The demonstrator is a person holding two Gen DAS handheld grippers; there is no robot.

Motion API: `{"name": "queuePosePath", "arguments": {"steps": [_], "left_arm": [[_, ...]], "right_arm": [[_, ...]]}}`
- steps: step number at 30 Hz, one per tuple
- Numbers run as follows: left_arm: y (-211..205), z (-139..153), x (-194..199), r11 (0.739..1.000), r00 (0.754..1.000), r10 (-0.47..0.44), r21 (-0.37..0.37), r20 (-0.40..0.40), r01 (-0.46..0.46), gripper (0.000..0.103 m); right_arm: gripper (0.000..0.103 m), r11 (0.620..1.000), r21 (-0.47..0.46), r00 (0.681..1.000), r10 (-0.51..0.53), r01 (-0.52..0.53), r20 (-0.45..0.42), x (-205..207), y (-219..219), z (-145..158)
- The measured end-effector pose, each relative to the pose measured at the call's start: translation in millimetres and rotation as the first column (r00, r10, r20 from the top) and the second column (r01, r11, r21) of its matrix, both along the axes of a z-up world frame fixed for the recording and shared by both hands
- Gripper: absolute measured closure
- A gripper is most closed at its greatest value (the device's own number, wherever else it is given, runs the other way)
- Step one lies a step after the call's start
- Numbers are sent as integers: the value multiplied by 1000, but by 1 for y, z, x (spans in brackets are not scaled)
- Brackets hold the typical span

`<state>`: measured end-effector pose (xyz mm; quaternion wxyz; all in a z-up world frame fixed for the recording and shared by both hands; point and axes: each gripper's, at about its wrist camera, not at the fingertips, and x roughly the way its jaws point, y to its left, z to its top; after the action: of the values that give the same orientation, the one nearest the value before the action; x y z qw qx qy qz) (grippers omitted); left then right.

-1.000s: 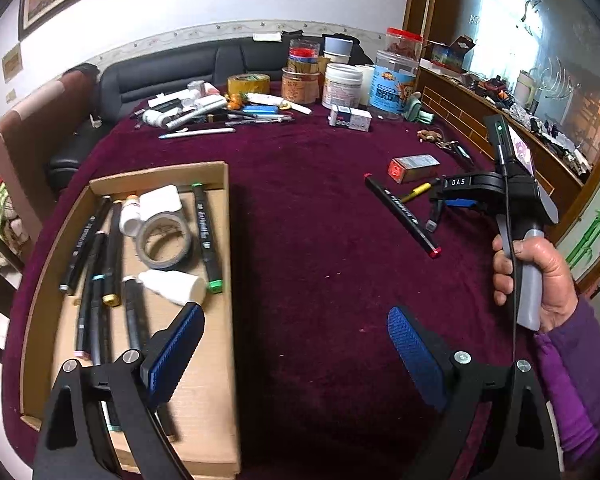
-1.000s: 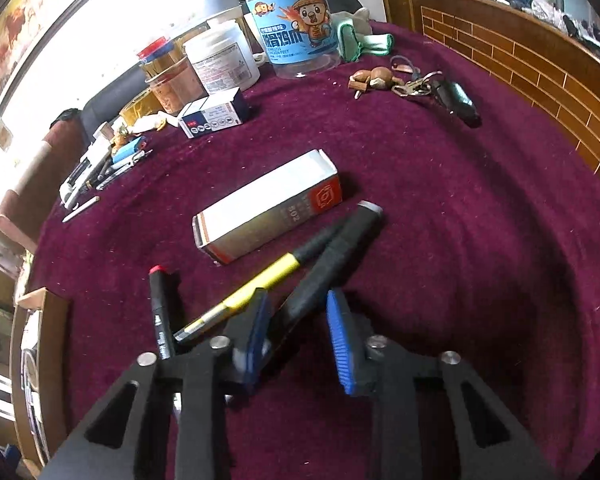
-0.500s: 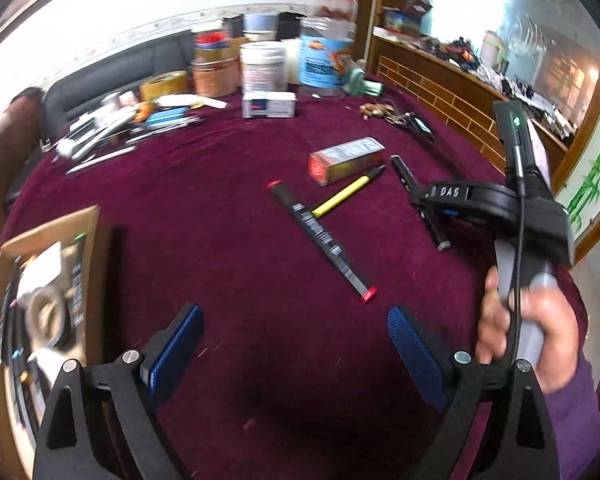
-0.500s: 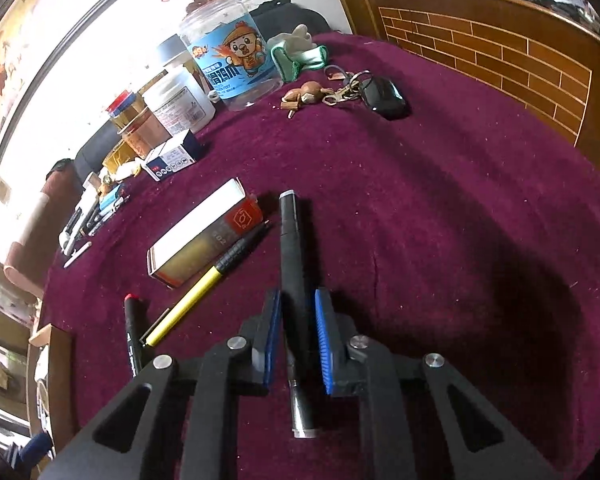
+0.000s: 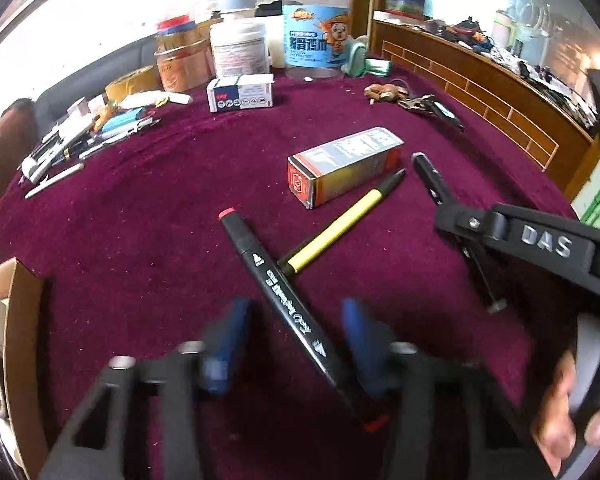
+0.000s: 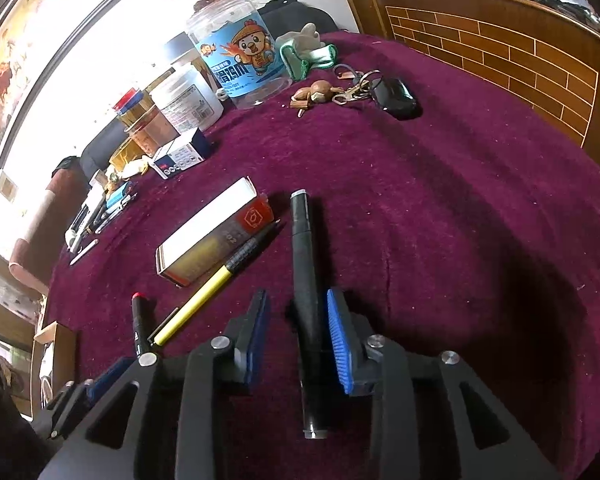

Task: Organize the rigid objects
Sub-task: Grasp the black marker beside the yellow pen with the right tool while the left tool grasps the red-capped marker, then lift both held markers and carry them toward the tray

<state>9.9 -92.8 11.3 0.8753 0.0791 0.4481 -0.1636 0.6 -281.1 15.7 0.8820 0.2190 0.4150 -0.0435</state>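
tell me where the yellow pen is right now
The yellow pen lies on the maroon cloth, between the orange-ended box and the red-capped black marker, its near end touching that marker; same in the right wrist view.

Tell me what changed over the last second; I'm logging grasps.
The left tool swung from the tray to straddle the red-capped marker, its fingers narrowing. The right tool clamped the black pen, then opened; the pen lies between its pads. Box and yellow pen stayed put.

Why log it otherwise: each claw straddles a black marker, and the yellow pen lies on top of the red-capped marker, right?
Not quite. In the left wrist view the yellow pen runs underneath the red-capped marker, not on top. Each claw does straddle a black marker.
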Motion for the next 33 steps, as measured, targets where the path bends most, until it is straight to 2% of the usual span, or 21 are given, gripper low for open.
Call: {"name": "queuePosePath", "arguments": {"steps": [1,2,7,13,15,17,19,21,22,23,25,26,28,29,33], "left_arm": [[1,1,-1,1000,1000,-3,-1,-5,3,84],[7,2,-5,1000,1000,-9,-11,-19,9,89],[27,3,-26,999,998,-17,-35,-55,15,89],[26,1,-27,999,999,-10,-43,-49,8,88],[20,0,-26,1000,999,-15,-25,-28,14,78],[13,-2,-28,999,999,-39,-33,-18,38,50],[5,-4,-32,996,997,-77,-34,-5,77,31],[-4,-7,-37,996,995,-94,1,32,94,22],[-3,-8,-37,997,996,-77,10,43,76,13],[2,-10,-30,999,999,-50,-16,13,50,8],[8,-9,-25,995,998,-58,-78,-4,58,2],[8,-9,-25,994,998,-68,-85,-8,67,1],[-2,-12,-26,996,997,-83,-14,-3,83,1],[-4,-12,-27,996,996,-84,-3,2,84,1],[1,-11,-27,996,996,-88,-32,-4,88,2]], "right_arm": [[74,1000,-1,1000,0,0,-1,0,1,0],[74,1000,-1,1000,0,0,-1,0,1,0],[72,1000,-7,1000,2,-2,0,0,1,0],[62,1000,-19,1000,23,-22,7,1,7,1],[62,999,-25,1000,23,-23,6,2,8,1],[61,999,-26,1000,24,-24,9,2,9,1],[60,999,-25,1000,23,-23,12,2,9,1],[58,999,-24,1000,25,-25,14,2,9,1],[57,999,-23,1000,27,-26,15,1,10,1],[57,999,-22,1000,27,-27,16,2,10,1],[56,999,-21,999,28,-27,18,2,10,1],[55,999,-21,999,28,-27,18,2,10,1],[54,999,-23,999,28,-27,19,1,10,1],[53,999,-26,999,29,-29,20,2,11,1],[41,997,-47,998,60,-58,30,3,18,1]]}}
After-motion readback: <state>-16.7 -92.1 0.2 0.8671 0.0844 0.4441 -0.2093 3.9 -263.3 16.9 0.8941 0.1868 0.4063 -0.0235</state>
